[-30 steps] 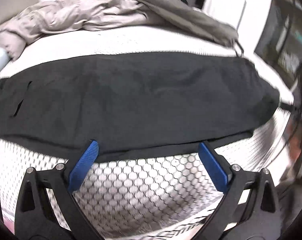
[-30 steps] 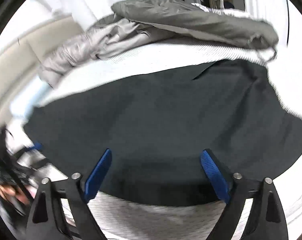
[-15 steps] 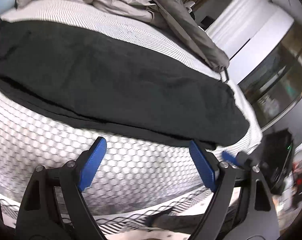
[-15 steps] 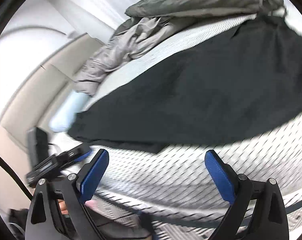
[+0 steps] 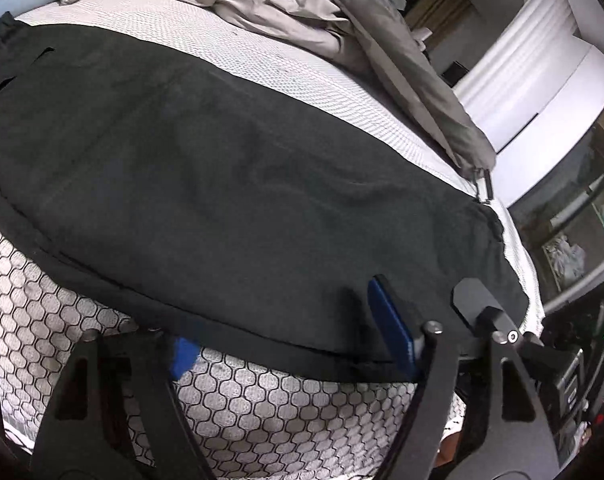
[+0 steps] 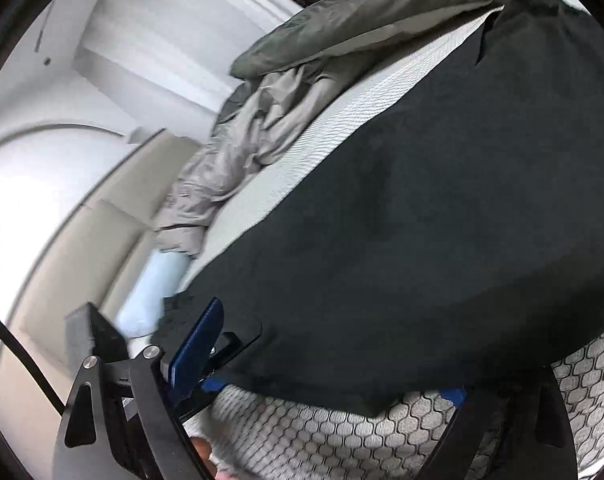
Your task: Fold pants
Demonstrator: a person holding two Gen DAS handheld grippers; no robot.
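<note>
Black soft fabric pants (image 5: 230,184) lay flat on the white hex-quilted bed (image 5: 286,412), near hem between the fingers. Left gripper (image 5: 290,332) closing over the hem, not yet pinched; right gripper (image 6: 322,356) wide, straddling the hem, holding nothing. Step: grasping; next, likely pinch both and fold across.

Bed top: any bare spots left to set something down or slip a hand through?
Free: the white strip of mattress between the black pants and the crumpled blanket; also the patterned front edge below the pants. Crowded: the far side under the blanket, and the near hem, where the closing left gripper straddles the cloth.
</note>
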